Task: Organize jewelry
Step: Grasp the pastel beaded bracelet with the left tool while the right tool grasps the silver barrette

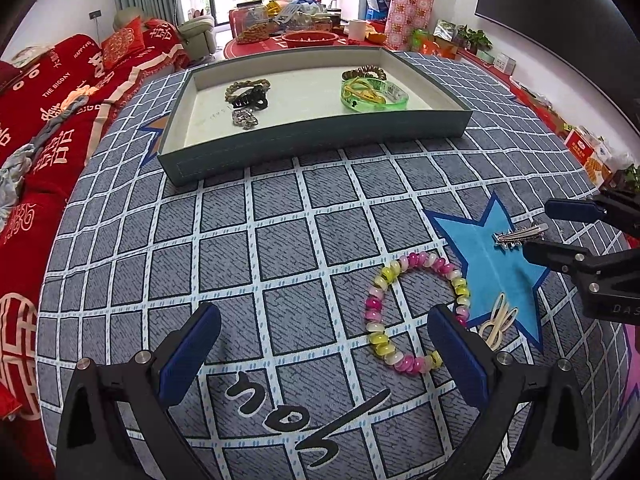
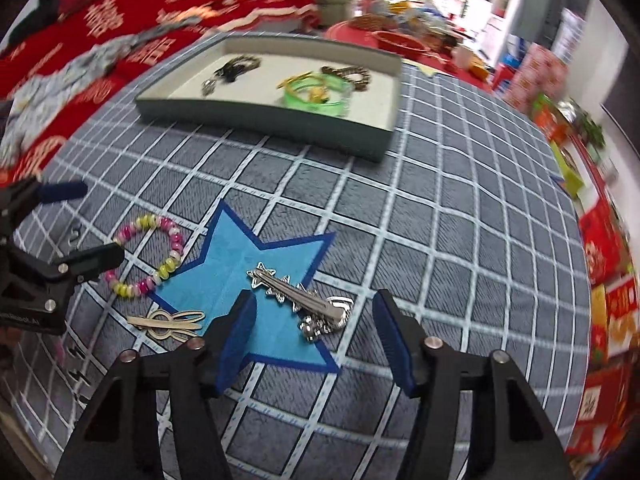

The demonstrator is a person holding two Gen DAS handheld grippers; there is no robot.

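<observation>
Pickup stage: my right claw (image 2: 314,338) gapes empty around the silver hair clip (image 2: 300,298) on the blue star (image 2: 240,264); left claw (image 1: 324,344) open, empty, beside the bead bracelet (image 1: 416,312). Next I'd pinch, then carry to the tray (image 1: 320,148).

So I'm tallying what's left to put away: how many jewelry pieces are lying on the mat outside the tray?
3. The beaded bracelet lies by the star's left edge, the silver star hair clip on the blue star, the beige bunny-shaped clip at the star's lower-left point. None seems hidden.
</observation>
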